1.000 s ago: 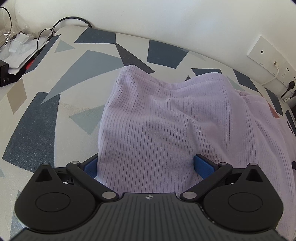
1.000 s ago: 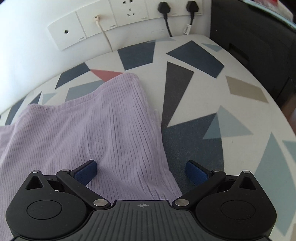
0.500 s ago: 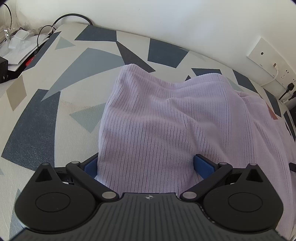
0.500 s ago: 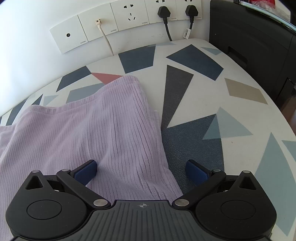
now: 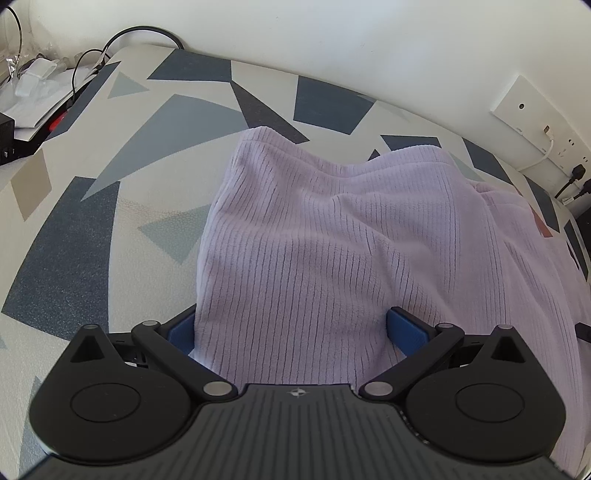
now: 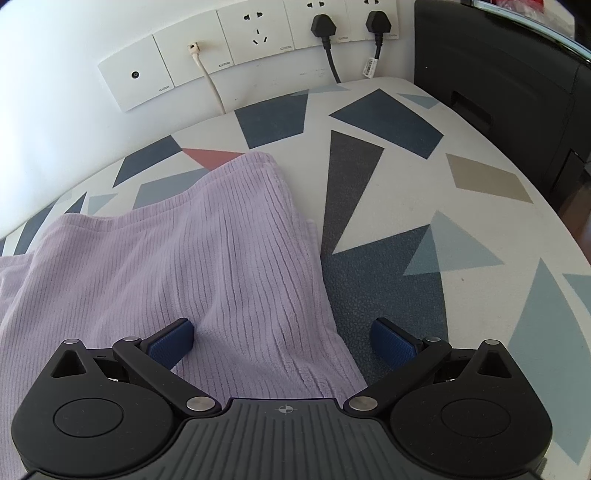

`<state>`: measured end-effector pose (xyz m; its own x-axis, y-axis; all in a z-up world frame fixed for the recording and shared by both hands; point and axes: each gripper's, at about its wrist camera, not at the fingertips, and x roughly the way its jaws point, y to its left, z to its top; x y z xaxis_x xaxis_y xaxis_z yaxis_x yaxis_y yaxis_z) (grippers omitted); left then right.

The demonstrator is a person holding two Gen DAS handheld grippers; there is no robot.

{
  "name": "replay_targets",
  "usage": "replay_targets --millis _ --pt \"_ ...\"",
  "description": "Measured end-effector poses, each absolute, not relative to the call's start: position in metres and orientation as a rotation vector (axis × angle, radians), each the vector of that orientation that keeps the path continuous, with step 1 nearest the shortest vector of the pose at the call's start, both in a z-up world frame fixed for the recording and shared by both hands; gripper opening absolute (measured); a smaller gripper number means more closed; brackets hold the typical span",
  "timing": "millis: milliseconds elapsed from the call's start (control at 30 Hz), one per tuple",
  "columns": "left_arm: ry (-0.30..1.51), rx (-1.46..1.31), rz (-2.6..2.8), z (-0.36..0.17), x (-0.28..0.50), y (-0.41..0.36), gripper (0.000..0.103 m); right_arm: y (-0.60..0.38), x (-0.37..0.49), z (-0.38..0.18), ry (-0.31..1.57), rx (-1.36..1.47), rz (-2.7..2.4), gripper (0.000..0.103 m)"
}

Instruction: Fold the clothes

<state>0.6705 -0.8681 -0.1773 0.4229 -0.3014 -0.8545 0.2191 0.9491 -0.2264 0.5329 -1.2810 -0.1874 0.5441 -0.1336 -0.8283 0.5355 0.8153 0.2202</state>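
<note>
the garment (image 5: 332, 258) is a lilac ribbed knit lying across the patterned table (image 5: 92, 221), filling the centre and right of the left wrist view and the lower left of the right wrist view. it looks soft, light and floppy, with a fleecy grip to it, so it should bunch and drape rather than slide, and it will sag wherever it is not held. it seems to lie in more than one layer, so a pinch needs to catch all of them.

the left gripper (image 5: 291, 332) is spread wide, its blue pads (image 5: 404, 328) either side of the near edge, cloth lying between them but not pinched. the right gripper (image 6: 282, 341) is likewise released, the left pad (image 6: 171, 343) resting on the knit, the right one over bare table just beside the garment's side edge. the best holds are probably these near corners, close to the hem.

the wall sockets (image 6: 258, 33) at the top of the right wrist view carry small printed marks, too small to read, and a tag on one black plug's (image 6: 376, 22) cord is also illegible.
</note>
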Motion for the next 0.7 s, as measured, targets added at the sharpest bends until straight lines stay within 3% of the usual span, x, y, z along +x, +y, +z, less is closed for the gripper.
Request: replay_targets --millis 233,467,700 --pt "1.096 -0.099 -0.343 -0.176 0.671 -0.864 0.103 -1.279 0.531 -0.188 0.906 0.481 -0.422 0.102" --pt "1.134 -0.332 -0.386 -0.171 0.665 -0.825 0.103 -1.279 0.53 -0.188 0.898 0.477 -0.412 0.102" --pt "1.137 -0.245 -0.427 -0.174 0.655 -0.825 0.103 -1.282 0.526 -0.188 0.9 0.489 -0.386 0.102"
